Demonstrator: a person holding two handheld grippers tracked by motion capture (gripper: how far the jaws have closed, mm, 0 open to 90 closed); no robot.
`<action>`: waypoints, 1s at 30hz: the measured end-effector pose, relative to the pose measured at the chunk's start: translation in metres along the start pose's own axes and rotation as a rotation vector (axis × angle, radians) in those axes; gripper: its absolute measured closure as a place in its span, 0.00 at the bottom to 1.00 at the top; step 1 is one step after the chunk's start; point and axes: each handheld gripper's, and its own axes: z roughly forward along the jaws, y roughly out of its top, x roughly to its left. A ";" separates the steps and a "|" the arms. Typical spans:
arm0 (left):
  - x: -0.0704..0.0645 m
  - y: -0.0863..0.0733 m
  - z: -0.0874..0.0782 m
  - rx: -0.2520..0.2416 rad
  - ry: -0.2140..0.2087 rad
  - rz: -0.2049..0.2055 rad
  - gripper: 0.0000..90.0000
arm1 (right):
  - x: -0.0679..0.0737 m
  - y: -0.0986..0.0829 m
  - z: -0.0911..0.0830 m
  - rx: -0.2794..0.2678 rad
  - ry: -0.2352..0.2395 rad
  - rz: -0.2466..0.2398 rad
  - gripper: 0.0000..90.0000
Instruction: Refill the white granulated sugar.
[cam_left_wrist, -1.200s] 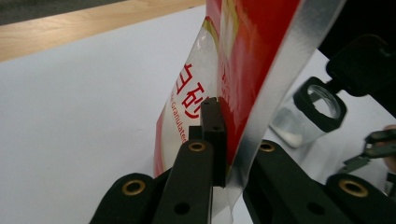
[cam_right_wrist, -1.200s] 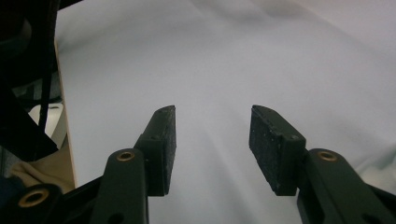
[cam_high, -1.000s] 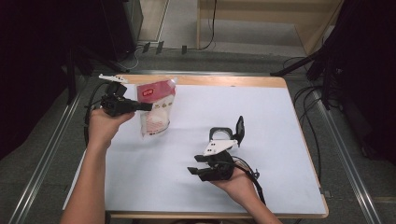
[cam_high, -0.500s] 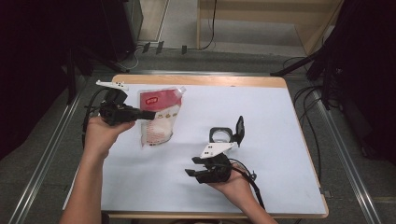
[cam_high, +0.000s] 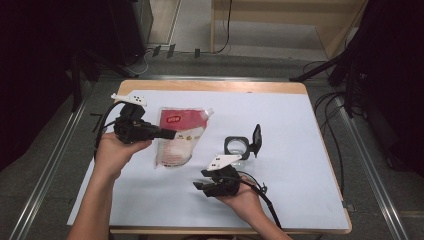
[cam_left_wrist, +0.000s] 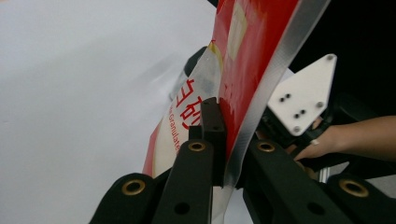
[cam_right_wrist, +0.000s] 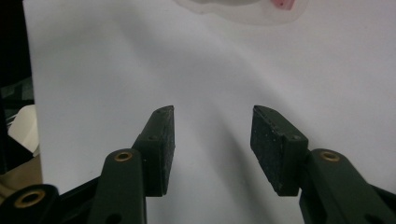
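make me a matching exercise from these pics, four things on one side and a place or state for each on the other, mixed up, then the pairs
Things
1. red and white plastic pouch
2. clear container with a black hinged lid
3. left gripper
4. right gripper

Places or states
A. jaws spread wide over bare white sheet, holding nothing
B. stands near the middle of the table with its lid flipped up
C. pinched at its edge between two black jaws
D. jaws closed on a sealed edge at the table's left

Pairs: 1-C, 2-B, 3-D, 4-A
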 end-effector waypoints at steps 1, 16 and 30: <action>-0.002 0.000 0.001 0.002 -0.009 0.005 1.00 | -0.001 0.000 0.002 -0.004 -0.003 0.007 0.58; -0.030 -0.003 0.013 0.024 -0.092 0.004 1.00 | -0.014 -0.003 0.017 -0.054 -0.066 0.071 0.60; -0.027 -0.008 0.020 0.022 -0.041 -0.065 1.00 | 0.013 -0.001 0.019 -0.119 -0.064 -0.137 0.61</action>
